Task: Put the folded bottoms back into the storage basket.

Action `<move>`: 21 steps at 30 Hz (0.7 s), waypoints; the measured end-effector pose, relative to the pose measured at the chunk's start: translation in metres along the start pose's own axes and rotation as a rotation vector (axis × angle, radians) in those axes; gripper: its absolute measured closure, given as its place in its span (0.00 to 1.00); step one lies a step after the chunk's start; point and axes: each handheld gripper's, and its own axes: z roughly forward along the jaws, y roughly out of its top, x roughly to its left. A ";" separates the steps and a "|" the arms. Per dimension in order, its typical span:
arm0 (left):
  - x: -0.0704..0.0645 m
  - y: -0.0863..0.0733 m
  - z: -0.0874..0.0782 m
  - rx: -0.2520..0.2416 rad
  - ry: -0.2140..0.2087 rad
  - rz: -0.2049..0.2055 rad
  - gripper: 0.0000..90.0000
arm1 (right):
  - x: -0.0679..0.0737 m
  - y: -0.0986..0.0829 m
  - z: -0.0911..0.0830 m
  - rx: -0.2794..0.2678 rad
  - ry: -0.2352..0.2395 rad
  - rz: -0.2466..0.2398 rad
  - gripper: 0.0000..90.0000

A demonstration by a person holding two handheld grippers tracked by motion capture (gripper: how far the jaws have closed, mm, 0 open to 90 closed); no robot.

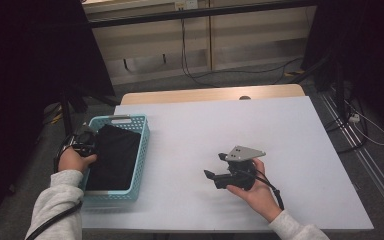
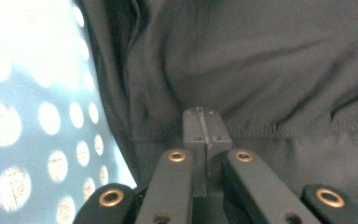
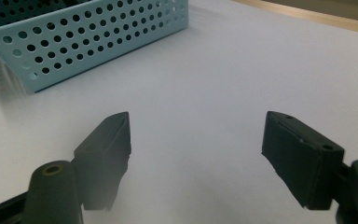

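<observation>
Item: folded black cloth garment [image 1: 112,157], lying inside the light-blue perforated plastic basket [image 1: 141,150] at the table's left.
Handling: judged soft, light, limp; sagging expected when lifted.
Hold point: stitched hem fold [image 2: 279,130] is suggested.
Left gripper [image 2: 204,126]: jaws pressed together against the cloth; whether fabric is pinched cannot be told.
Right gripper [image 3: 196,154]: jaws spread wide, nothing held, over the white table [image 3: 242,70].

A white table [image 1: 280,130] with a wooden edge [image 1: 210,94] along its far side stands on grey floor [image 1: 260,77], where black cables [image 1: 200,75] trail (more lie at the right [image 1: 365,127]).
</observation>
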 end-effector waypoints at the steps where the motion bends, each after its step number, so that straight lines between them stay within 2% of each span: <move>1: 0.001 -0.002 -0.001 0.004 -0.008 0.004 1.00 | -0.001 0.000 0.000 0.001 -0.001 0.001 0.26; 2: 0.001 -0.003 -0.001 0.001 -0.015 -0.007 1.00 | -0.001 0.000 -0.001 0.002 -0.001 0.001 0.26; 4: 0.002 -0.005 -0.003 0.018 -0.016 0.003 1.00 | -0.001 0.000 -0.001 0.002 -0.001 -0.002 0.26; 6: 0.003 -0.007 -0.004 0.017 -0.019 -0.019 1.00 | -0.001 0.000 -0.002 0.001 0.002 -0.003 0.26; 7: 0.004 -0.007 -0.005 0.023 -0.024 -0.013 1.00 | -0.001 0.000 -0.003 0.001 0.003 -0.003 0.26; 11: 0.004 -0.007 -0.005 0.015 -0.027 -0.023 1.00 | -0.002 -0.001 -0.003 0.003 0.002 -0.004 0.26; 12: 0.004 -0.007 -0.006 0.021 -0.025 -0.008 1.00 | -0.002 -0.001 -0.004 0.004 -0.002 -0.003 0.25; 16: 0.001 -0.004 -0.009 0.005 -0.027 0.003 1.00 | -0.007 -0.003 -0.008 0.004 -0.011 0.004 0.25; 17: 0.000 -0.004 -0.011 -0.004 -0.029 -0.008 1.00 | -0.009 -0.004 -0.009 0.004 -0.015 0.005 0.25; 21: -0.006 0.001 -0.018 -0.032 -0.027 0.012 0.96 | -0.015 -0.005 -0.015 0.002 -0.027 0.011 0.25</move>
